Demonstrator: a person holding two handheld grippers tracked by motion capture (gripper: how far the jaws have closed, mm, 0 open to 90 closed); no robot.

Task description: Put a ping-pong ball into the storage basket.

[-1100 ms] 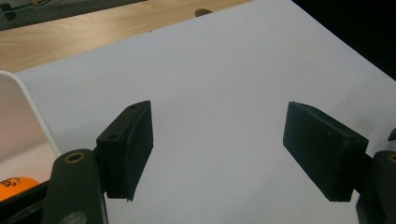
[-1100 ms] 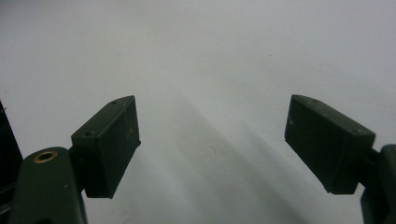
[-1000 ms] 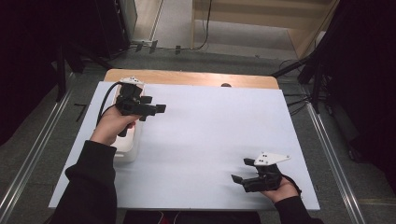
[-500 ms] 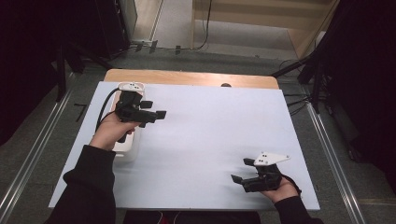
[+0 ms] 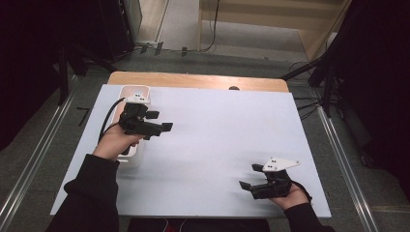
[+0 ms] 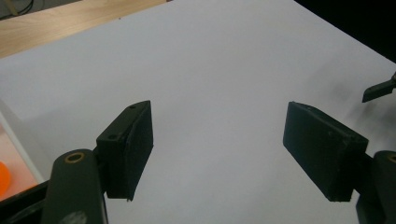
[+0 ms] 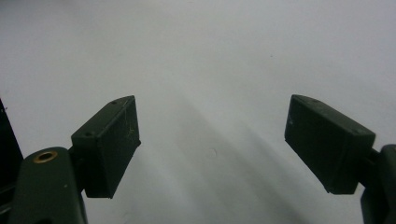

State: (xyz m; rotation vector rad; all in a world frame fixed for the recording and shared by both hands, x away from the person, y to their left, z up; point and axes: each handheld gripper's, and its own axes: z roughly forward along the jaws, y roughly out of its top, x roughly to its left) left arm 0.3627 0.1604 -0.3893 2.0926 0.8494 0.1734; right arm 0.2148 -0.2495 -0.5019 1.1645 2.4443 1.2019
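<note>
Left gripper (image 5: 162,121) jaws apart, empty, just beside white bin (image 5: 126,94), likely staging a pick; right gripper (image 5: 252,177) jaws apart, idle.

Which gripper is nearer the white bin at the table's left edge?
Left. The left gripper hovers over the white bin, jaws open and empty. The right gripper is far off, near the table's opposite front corner, also open.
</note>
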